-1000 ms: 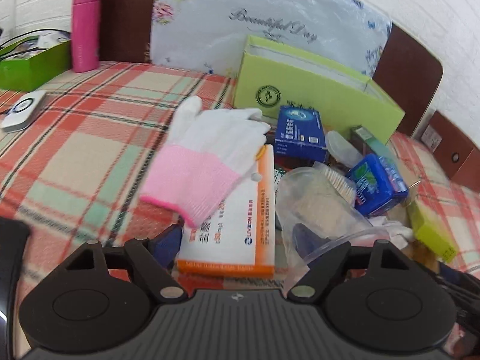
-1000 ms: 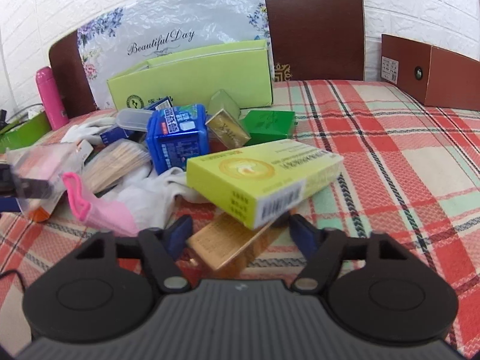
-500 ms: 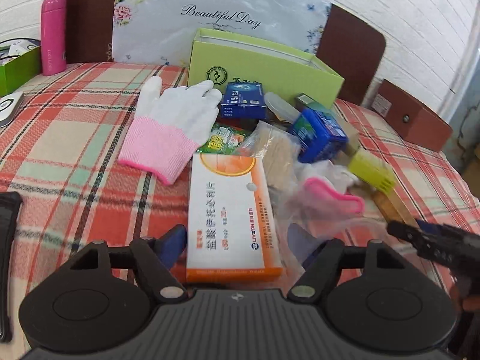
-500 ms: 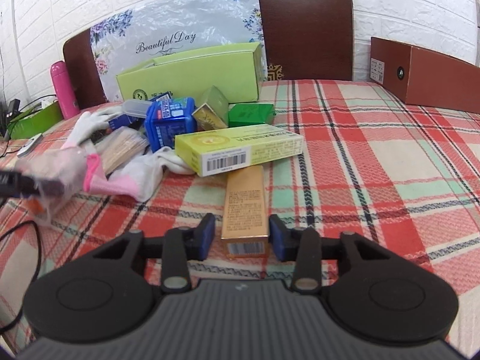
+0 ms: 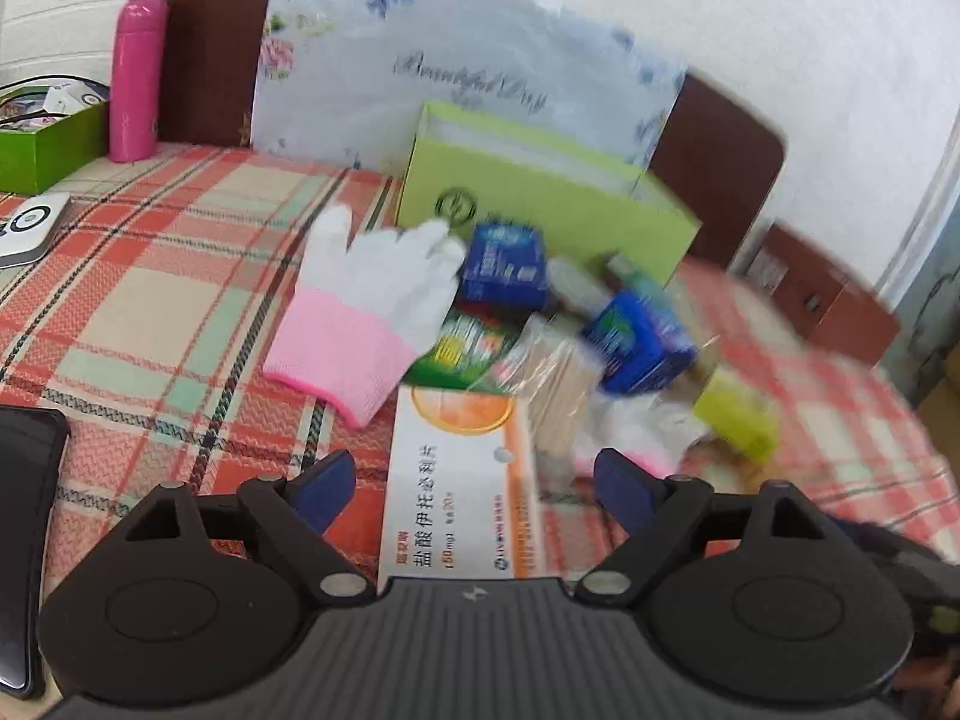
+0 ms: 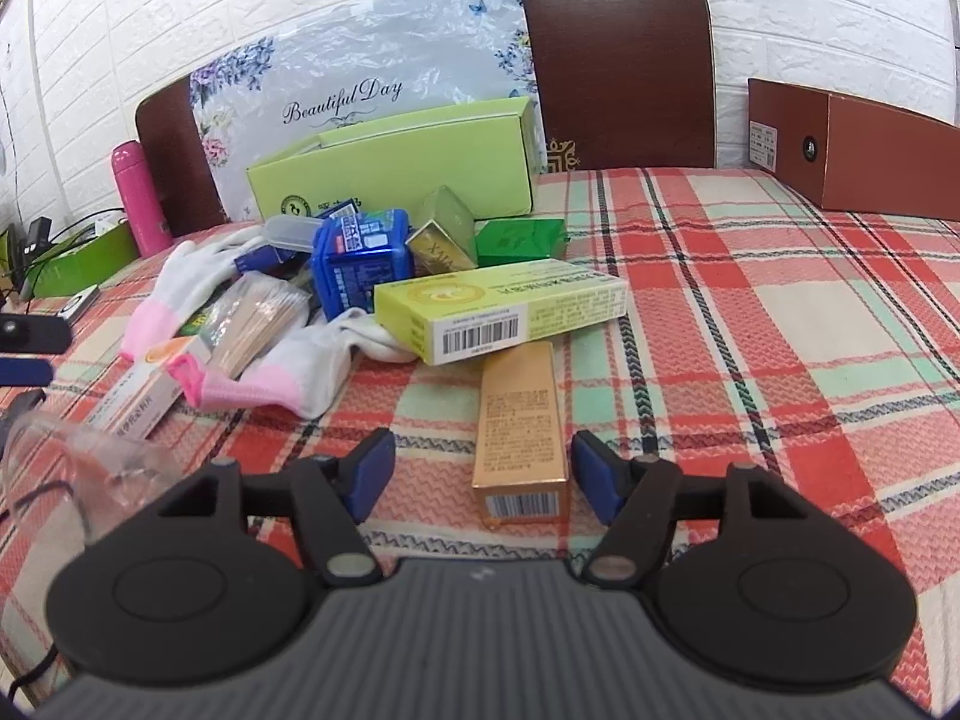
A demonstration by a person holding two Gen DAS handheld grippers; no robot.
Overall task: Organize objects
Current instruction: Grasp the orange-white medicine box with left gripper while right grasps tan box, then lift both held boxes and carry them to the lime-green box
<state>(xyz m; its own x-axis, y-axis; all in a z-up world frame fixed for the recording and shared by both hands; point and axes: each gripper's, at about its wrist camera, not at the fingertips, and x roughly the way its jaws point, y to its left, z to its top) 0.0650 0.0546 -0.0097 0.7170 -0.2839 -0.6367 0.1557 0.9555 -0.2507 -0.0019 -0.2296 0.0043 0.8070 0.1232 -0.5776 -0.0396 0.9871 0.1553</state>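
Observation:
A pile of small items lies on the plaid tablecloth [image 6: 750, 324] in front of an open light-green box [image 6: 396, 162] [image 5: 540, 204]. My left gripper [image 5: 474, 489] is open and its jaws are still opening. An orange-and-white medicine box [image 5: 462, 480] lies between its fingers, clear of both pads. My right gripper [image 6: 483, 474] is open too, jaws opening, with a gold box [image 6: 521, 432] lying flat between its fingers, untouched. A yellow-green box [image 6: 498, 312] rests just behind the gold one.
White gloves with pink cuffs [image 5: 372, 312] [image 6: 282, 372], blue packs [image 6: 360, 258], a toothpick bag [image 6: 258, 318] and a crumpled clear bag [image 6: 84, 456] fill the pile. A pink bottle [image 5: 135, 78] stands far left, a dark phone [image 5: 24, 540] near left, a brown box [image 6: 852, 144] far right.
The right jaws have spread away from the gold box, which stays on the cloth. The left jaws stand wider, and the left view has drawn back and swung slightly; it is blurred.

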